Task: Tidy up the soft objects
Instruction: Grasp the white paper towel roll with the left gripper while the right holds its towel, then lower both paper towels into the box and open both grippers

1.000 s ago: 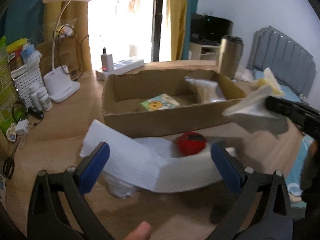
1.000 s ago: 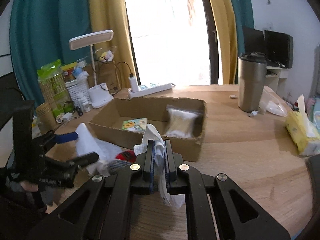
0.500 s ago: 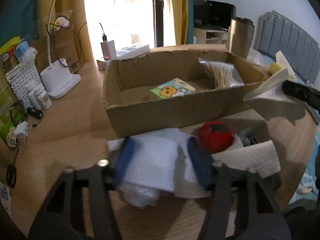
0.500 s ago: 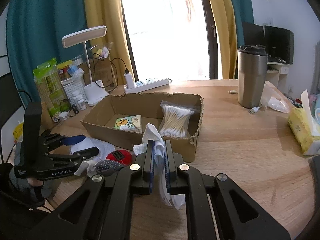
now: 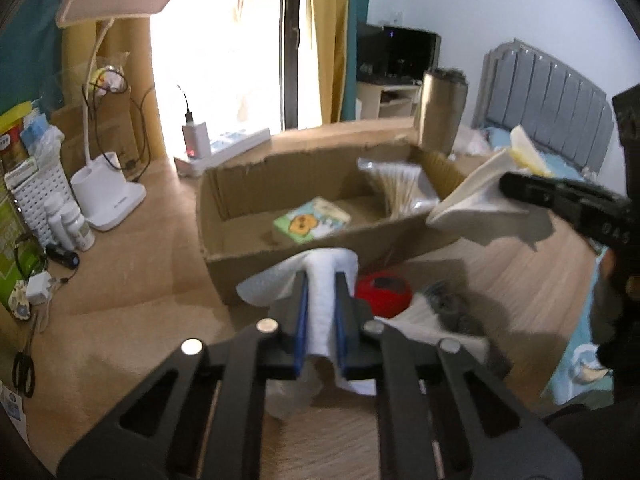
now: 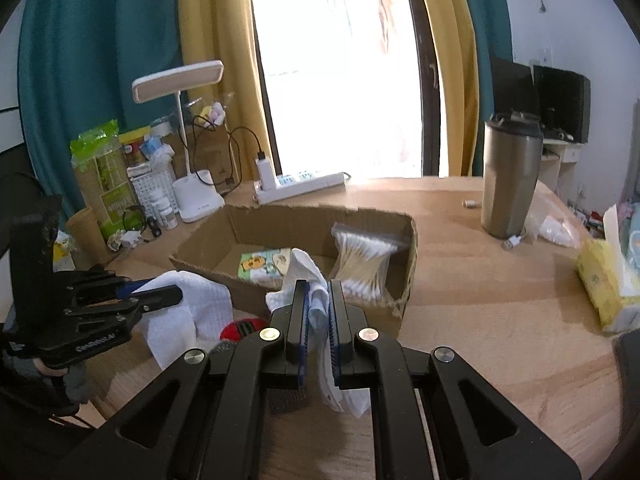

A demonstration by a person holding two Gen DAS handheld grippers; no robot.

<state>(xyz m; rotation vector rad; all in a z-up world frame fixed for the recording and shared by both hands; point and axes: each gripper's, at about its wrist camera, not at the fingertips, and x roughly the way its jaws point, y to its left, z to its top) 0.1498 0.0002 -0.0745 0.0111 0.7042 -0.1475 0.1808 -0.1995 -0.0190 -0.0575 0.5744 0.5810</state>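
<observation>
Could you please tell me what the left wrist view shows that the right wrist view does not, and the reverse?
Only the left wrist view shows the grey headboard. Only the right wrist view shows the yellow tissue pack. Both show the cardboard box, the cotton swabs, the lamp, the left gripper shut on a white towel, and the right gripper shut on a white cloth.

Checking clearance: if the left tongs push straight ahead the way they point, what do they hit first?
Probably the near wall of the cardboard box. The left tongs, shut on the white towel, aim right at it, just beyond the towel's bunched end. Depth is unclear through the fisheye.
</observation>
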